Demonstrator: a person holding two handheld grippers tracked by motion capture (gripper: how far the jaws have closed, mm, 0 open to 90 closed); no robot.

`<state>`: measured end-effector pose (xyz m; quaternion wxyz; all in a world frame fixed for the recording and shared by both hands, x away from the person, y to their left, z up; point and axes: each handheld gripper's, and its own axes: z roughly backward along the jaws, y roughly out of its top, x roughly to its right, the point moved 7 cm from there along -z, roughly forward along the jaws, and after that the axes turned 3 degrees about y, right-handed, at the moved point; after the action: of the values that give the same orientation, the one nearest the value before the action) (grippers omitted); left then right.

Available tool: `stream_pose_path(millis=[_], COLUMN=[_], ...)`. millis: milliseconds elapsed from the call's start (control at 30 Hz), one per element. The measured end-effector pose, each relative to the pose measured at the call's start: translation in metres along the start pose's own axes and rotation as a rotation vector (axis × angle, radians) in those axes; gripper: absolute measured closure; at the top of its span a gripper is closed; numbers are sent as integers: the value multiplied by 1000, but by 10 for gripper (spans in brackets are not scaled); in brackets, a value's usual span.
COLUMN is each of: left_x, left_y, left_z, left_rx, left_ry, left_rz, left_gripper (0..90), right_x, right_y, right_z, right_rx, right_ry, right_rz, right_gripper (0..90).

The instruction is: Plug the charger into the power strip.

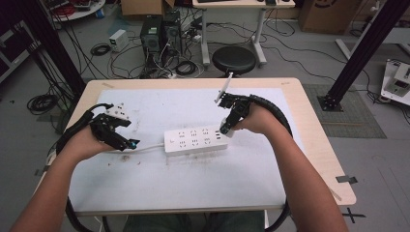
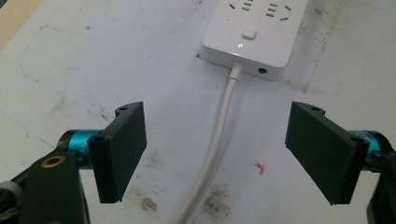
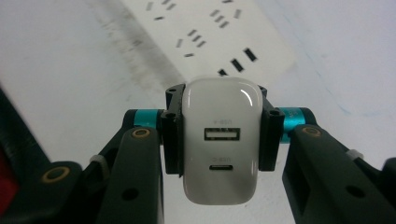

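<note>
Your right gripper is clamped on the charger — power strip just ahead, beneath its tips. Left gripper gapes wide, holding nothing, straddling the cord. Plugging in looks not yet done — probably the remaining step.

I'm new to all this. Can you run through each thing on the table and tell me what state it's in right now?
Left gripper: open, jaws either side of the cord, not touching it.
Right gripper: shut on the charger.
Charger: held above the power strip, not plugged in, ports empty.
Power strip: lying flat on the table, nothing plugged in.
Cord: lying loose on the table.
</note>
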<state>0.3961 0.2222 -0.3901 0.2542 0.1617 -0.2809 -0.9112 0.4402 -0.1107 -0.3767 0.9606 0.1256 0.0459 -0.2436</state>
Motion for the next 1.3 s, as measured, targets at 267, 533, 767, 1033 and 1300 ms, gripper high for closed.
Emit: stream_pose_path(millis=[267, 533, 767, 1033, 1300], left_x=[-1, -1, -2, -5, -5], left_y=[-2, -6, -15, -20, -20], left_z=[1, 7, 8, 9, 8], left_rx=[3, 9, 6, 0, -3], left_ry=[0, 10, 16, 16, 17], left_rz=[0, 6, 26, 30, 29], left_gripper=[206, 206, 206, 206, 206], right_x=[-4, -1, -2, 0, 3], right_y=[7, 27, 51, 61, 66], right_z=[-1, -1, -6, -20, -37], right_rx=[7, -66, -82, -101, -128], right_ry=[44, -7, -24, -18, -15], right_rz=[227, 407, 495, 520, 553], right_gripper=[635, 635, 635, 635, 635])
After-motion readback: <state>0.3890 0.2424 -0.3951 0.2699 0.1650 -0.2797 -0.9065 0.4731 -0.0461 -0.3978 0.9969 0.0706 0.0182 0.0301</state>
